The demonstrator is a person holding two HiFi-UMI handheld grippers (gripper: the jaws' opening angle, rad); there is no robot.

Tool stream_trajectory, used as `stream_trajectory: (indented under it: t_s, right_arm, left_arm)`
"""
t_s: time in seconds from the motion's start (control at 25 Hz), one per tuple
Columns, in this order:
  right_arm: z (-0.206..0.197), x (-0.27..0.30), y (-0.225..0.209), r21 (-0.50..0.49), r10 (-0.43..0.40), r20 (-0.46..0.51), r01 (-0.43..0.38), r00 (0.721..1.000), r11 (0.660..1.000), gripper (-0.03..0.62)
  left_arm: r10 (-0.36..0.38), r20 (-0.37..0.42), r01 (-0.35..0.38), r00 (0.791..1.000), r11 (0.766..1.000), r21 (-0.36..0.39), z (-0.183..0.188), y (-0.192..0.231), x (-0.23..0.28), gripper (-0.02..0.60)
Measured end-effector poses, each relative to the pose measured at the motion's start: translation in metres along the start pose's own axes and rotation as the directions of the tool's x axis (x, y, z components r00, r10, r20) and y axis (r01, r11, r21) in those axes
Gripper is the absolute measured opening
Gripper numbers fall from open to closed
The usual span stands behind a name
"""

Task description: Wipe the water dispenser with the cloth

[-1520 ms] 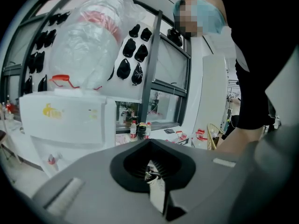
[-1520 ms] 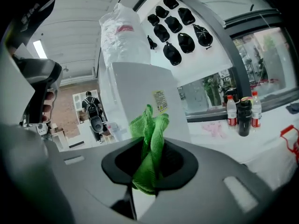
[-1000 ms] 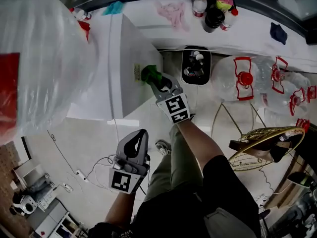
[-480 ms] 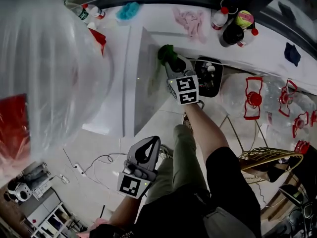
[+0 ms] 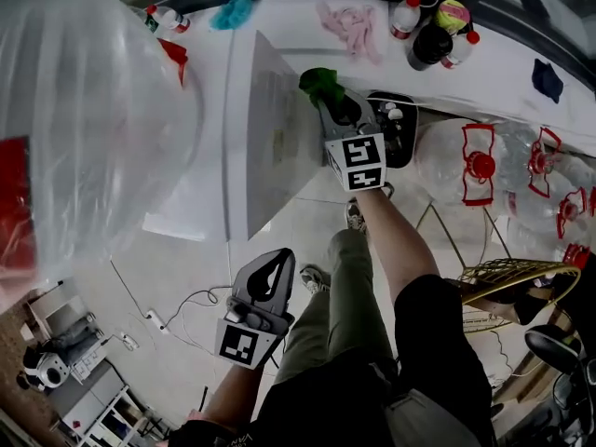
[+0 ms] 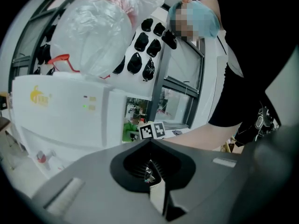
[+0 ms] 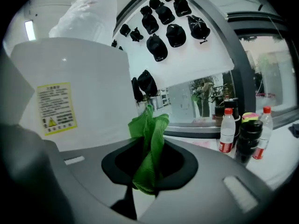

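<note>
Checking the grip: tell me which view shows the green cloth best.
The right gripper view: the green cloth fills the centre, pinched in the right gripper. The head view shows a small green bunch by the water dispenser; the left gripper view, only a distant green patch.

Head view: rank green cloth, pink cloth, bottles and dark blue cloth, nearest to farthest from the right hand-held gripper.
1. Green cloth, in the right hand-held gripper.
2. Pink cloth, just beyond, on the ledge.
3. Bottles, farther right.
4. Dark blue cloth, far right.
</note>
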State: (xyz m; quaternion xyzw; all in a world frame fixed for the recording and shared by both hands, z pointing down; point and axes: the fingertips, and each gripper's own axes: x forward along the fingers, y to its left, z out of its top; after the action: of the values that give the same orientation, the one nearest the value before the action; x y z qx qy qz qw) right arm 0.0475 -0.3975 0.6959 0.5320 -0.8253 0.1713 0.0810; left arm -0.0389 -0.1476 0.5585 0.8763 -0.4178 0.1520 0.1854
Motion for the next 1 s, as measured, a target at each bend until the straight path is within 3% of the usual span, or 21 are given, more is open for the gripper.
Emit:
stream_trajectory:
  t_s: [0.28, 0.52, 0.76, 1.0]
  right_arm:
    - [-0.028, -0.093, 0.047, 0.013, 0.029, 0.035, -0.030, 0.999, 0.999, 0.080]
    - [-0.090, -0.145, 0.107, 0.043, 0.101, -0.043, -0.099, 0.994, 0.994, 0.080]
    - [-0.129, -0.153, 0.139, 0.083, 0.154, -0.093, -0.146, 0.984, 0.986, 0.080]
    - [-0.135, -0.123, 0.134, 0.098, 0.169, -0.113, -0.158, 0.979, 0.982, 0.080]
  left_arm:
    - [-0.029, 0.026, 0.028, 0.999, 0.999, 0.039, -0.006, -0.003, -0.025, 0.002]
    - [-0.062, 0.016, 0.061, 0.998, 0.996, 0.064, -0.020, -0.016, -0.045, 0.002]
    - [-0.075, -0.014, 0.076, 0.997, 0.995, 0.071, -0.034, -0.022, -0.048, 0.002]
    - [-0.053, -0.016, 0.054, 0.998, 0.997, 0.058, -0.032, -0.015, -0.033, 0.002]
